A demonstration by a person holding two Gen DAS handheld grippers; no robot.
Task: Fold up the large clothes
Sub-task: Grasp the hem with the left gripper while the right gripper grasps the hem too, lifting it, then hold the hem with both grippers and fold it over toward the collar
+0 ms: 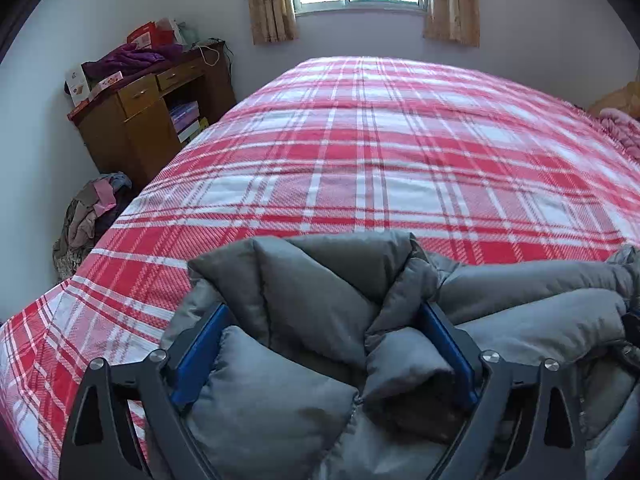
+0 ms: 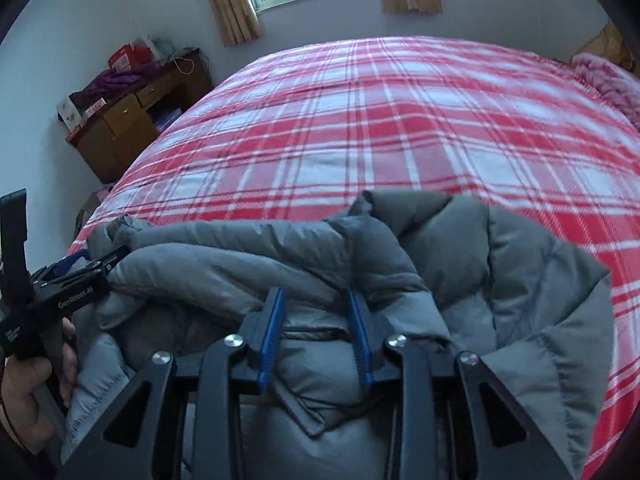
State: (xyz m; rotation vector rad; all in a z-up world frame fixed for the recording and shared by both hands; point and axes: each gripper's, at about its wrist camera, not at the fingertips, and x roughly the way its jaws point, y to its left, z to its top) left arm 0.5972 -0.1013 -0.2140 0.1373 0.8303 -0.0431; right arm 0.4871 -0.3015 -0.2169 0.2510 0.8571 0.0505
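A grey puffer jacket (image 1: pixel 312 300) lies on the near edge of the plaid bed (image 1: pixel 380 140). The left gripper (image 1: pixel 324 320) stands wide open around its folds, gripping nothing. The right gripper (image 2: pixel 316 300) is partly open over the jacket, pads not pressing

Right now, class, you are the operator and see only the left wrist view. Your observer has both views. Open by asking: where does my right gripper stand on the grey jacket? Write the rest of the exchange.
Observer: The right gripper is over the middle of the grey jacket, jaws a little apart, with a flat fold lying between them.
Operator: Does the jacket run further on that side?
Observer: Yes, a quilted panel spreads past it onto the plaid bedspread.
Operator: How does my left gripper look from there?
Observer: The left gripper is at the jacket's left end, with a hand round its handle.
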